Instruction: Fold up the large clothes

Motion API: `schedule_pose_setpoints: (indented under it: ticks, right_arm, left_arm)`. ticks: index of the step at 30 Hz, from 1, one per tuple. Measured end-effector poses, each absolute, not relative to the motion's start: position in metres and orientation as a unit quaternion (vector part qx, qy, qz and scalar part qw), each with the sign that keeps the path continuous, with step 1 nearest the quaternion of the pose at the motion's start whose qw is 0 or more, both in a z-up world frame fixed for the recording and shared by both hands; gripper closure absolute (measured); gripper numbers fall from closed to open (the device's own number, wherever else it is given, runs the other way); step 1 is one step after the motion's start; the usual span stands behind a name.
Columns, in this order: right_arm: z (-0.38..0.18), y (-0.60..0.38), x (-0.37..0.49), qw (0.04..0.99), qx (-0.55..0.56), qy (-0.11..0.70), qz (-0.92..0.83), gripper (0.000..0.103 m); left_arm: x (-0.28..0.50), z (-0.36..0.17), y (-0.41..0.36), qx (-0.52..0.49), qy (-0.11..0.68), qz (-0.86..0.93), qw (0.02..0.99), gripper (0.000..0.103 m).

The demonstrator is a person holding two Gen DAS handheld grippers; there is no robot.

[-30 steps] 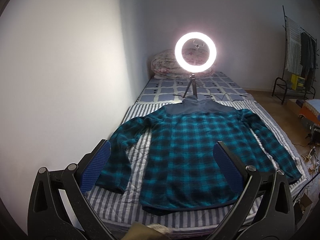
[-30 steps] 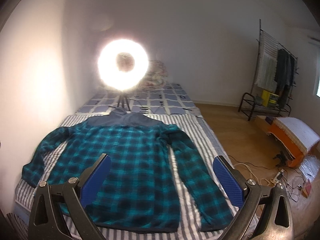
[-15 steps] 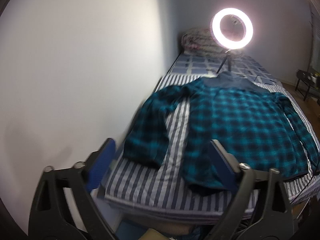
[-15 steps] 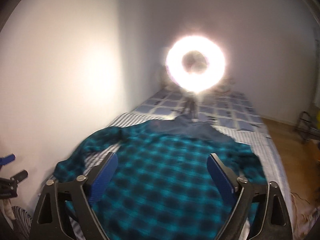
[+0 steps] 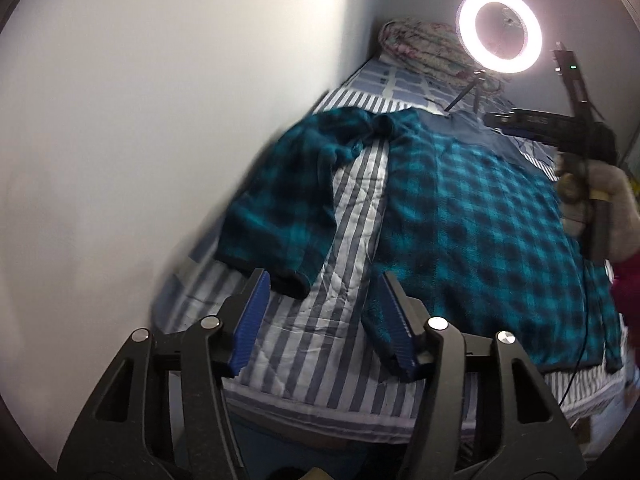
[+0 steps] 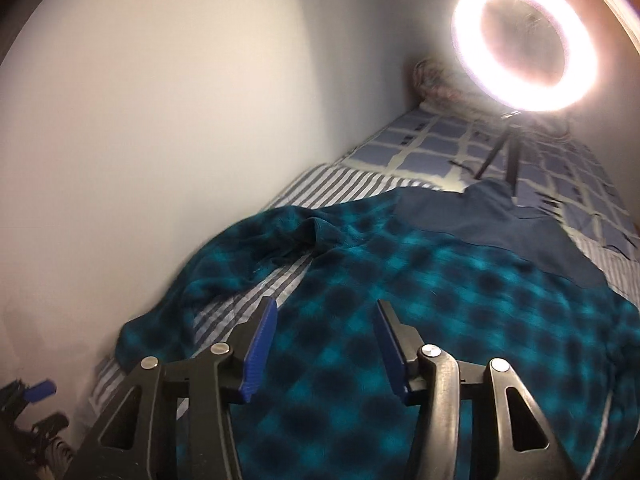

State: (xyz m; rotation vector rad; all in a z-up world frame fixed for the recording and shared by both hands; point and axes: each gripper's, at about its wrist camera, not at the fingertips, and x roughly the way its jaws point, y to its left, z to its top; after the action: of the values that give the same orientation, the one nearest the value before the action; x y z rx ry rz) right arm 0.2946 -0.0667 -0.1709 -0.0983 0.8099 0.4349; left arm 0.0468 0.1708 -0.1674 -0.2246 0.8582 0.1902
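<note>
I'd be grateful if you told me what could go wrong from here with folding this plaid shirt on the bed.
The left gripper, its jaws just closing with nothing between them, sits over the striped quilt between the sleeve cuff and hem corner; it may pinch bedding instead. The right gripper, also closing on nothing, may bunch the plaid shirt. The ring light stands near the collar and could topple.

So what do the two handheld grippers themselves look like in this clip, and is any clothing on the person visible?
Both the left gripper and right gripper are matte black frames with triangular cut-outs, silver pivot screws and ribbed blue pads. In the left wrist view the right one carries a green indicator light and a thin black cable; a magenta sleeve shows beside it.
</note>
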Motion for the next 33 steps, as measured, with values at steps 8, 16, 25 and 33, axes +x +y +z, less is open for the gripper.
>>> schedule_pose_setpoints:
  ticks: [8,16,25,33]
  right_arm:
    - [-0.235,-0.014,0.398,0.873,-0.067,0.424,0.232,0.051]
    - [-0.28,0.032,0.451,0.857,-0.112,0.444,0.238,0.051]
    - [-0.282,0.023,0.451,0.851,-0.162,0.447,0.224,0.103]
    - [-0.274,-0.036,0.446,0.865,-0.146,0.448,0.174,0.103]
  left_arm:
    - [0.079,-0.207,0.185,-0.136,0.452,0.104,0.875,0.052]
    - [0.087,-0.228,0.209,-0.183,0.467,0.139,0.854,0.053]
    - [0.079,-0.231,0.222,-0.203,0.456,0.151,0.853,0.053]
    - [0.075,-0.236,0.22,-0.219,0.455,0.141,0.852,0.053]
